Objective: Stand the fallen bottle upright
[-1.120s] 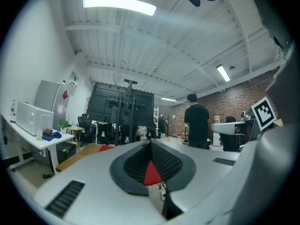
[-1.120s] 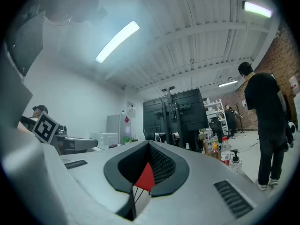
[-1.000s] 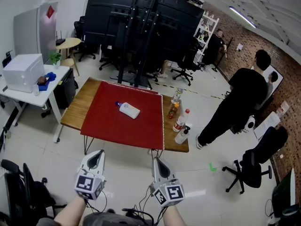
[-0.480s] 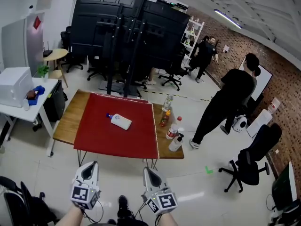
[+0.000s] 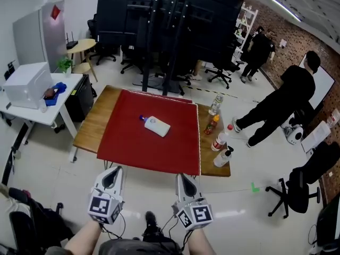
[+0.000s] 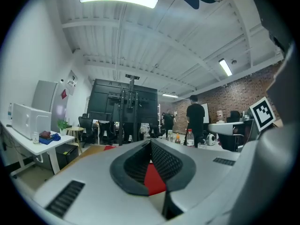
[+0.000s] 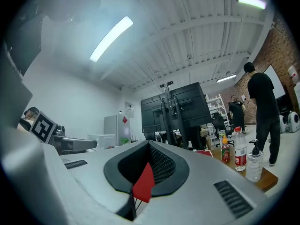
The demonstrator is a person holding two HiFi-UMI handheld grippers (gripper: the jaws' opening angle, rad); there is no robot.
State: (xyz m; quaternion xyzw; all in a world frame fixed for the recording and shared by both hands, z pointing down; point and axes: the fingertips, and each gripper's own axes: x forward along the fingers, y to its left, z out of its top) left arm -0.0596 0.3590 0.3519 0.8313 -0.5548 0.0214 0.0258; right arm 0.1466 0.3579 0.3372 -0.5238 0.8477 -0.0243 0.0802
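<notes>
1. We judged this as the approach step. The bottle lay on its side on the red cloth and nothing touched it.
2. The left gripper had its jaws together with nothing between them. The right gripper was the same, pads meeting at the tip and empty.
3. Both grippers hung short of the near edge of the table, side by side and pointing roughly level toward it.
4. The bottle sat near the middle of the cloth, well apart from both grippers. In the head view it was straight ahead, between their two lines, with the blue cap toward the far left and the white body toward the near right.
5. We could not pick the bottle out in either gripper view; only a sliver of red showed past the jaws.
6. Our read of the next move:
   - Close in on the table and open one gripper.
   - Take the white body across its width.
   - Swing the cap end up until the base sits flat on the cloth.
7. The right gripper looked slightly better placed for the body end.
8. The upright bottles on the right strip of the table stood clear of that path.
</notes>
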